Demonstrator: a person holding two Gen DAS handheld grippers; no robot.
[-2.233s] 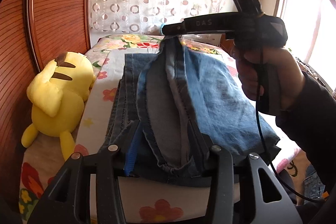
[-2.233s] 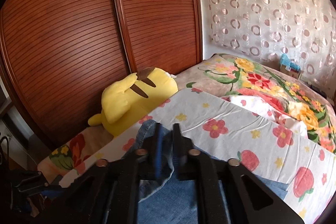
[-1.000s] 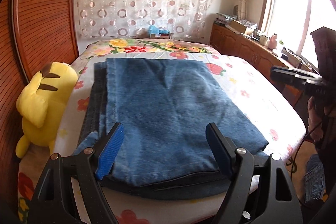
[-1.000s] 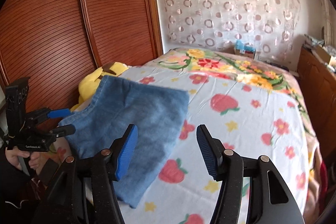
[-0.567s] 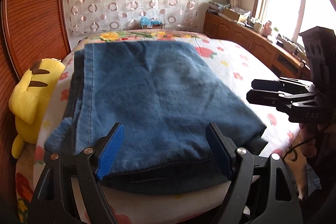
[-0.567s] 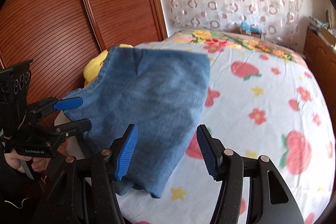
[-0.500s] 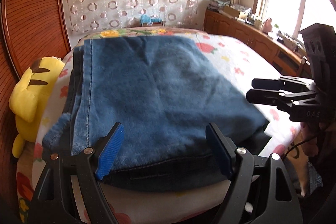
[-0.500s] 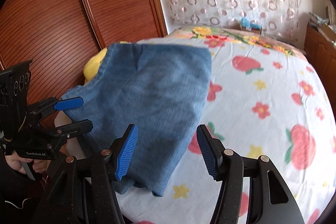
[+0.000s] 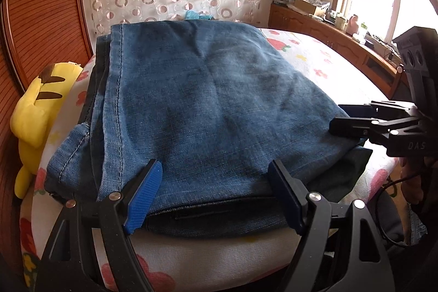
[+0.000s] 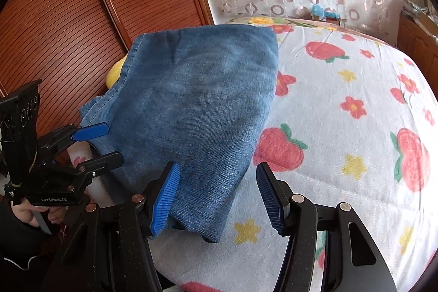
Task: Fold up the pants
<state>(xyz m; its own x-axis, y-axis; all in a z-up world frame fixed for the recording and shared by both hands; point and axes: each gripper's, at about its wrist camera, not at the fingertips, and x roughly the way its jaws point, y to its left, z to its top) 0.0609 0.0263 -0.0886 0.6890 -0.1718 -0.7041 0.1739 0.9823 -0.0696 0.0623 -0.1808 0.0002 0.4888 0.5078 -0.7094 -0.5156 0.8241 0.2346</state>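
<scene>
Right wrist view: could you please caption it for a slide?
Open right gripper above folded jeans on a flowered bed.

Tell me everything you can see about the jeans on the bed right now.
The jeans are blue denim, faded in patches, folded into a flat, roughly rectangular stack with a darker layer showing underneath along the near and left edges. Light stitched seams run down the left side. They lie on the strawberry-and-flower sheet near the bed's edge. The left gripper and right gripper are open at its near edge, gripping nothing. A yellow plush toy sits beside the stack.
</scene>
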